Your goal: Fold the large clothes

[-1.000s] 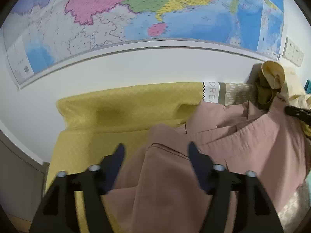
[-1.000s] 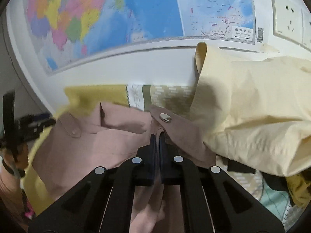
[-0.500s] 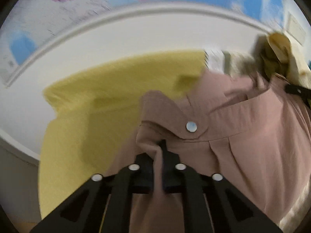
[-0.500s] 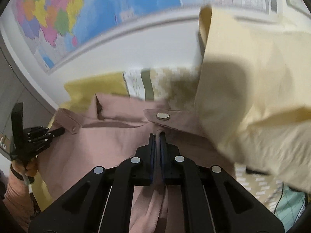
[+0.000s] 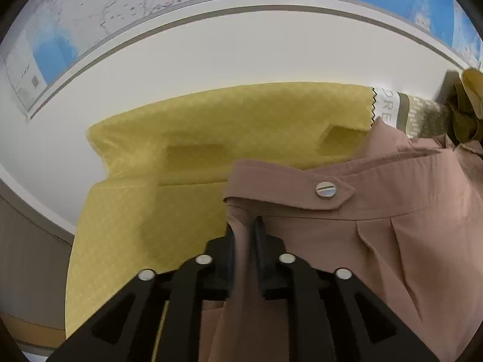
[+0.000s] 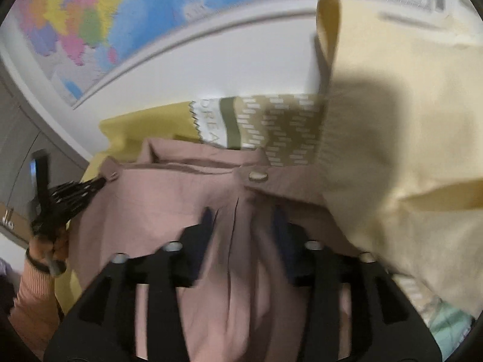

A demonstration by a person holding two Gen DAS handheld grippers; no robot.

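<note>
The left gripper (image 5: 243,235) pinches the pink trousers (image 5: 392,241) at the waistband to lay them flat, while the right gripper (image 6: 241,220) has just spread apart, letting go.

The black left gripper (image 5: 244,235) pinched a fold of the dusty-pink fabric garment (image 5: 377,241), its jaws having just eased slightly apart. Above the gripper sat the garment's silver metal button (image 5: 325,189). Left of the garment lay a mustard-yellow textured cloth (image 5: 187,163).

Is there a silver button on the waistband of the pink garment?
Yes, a round silver button sits on the waistband tab of the pink garment.
</note>
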